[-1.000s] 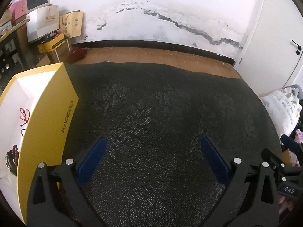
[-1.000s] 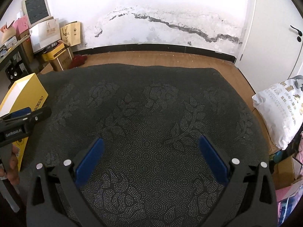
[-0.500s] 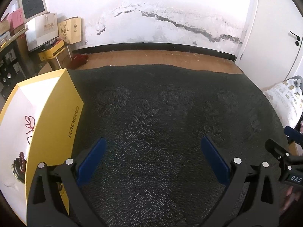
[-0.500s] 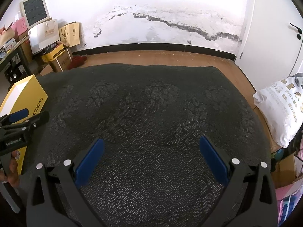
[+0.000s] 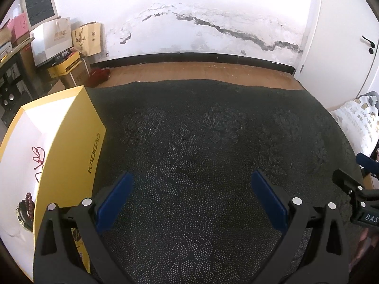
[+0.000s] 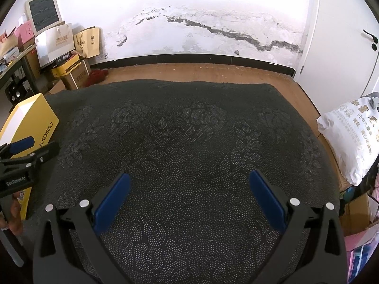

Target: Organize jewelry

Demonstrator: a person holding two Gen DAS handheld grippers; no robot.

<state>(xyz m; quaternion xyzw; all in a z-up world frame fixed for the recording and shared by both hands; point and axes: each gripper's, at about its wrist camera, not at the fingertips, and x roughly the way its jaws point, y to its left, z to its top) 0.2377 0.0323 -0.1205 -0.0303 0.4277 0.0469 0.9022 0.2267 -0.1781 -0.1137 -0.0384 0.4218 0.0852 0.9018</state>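
Left claw (image 5: 190,198) gaping wide over the dark floral cloth (image 5: 213,142), blue pads (image 5: 116,197) spread far apart and nothing between them; right claw (image 6: 188,200) just the same, wide open and empty above the same cloth; each claw peeks into the other's view, the right one at the far right edge of the left camera, the left one at the far left edge of the right camera with a bit of the person's hand (image 6: 13,215) under it. And there's the yellow box (image 5: 71,146), lid off, sitting on the cloth just left of the left claw; inside on its white lining, a red cord (image 5: 38,159) lies toward the middle and a string of dark beads (image 5: 24,209) sits at the near end, both well clear of either claw. Beyond the cloth, wooden floor (image 6: 201,72), a cracked white wall (image 6: 201,23), paper bags (image 5: 86,39) stacked at the left, a white sack (image 6: 350,137) at the right.
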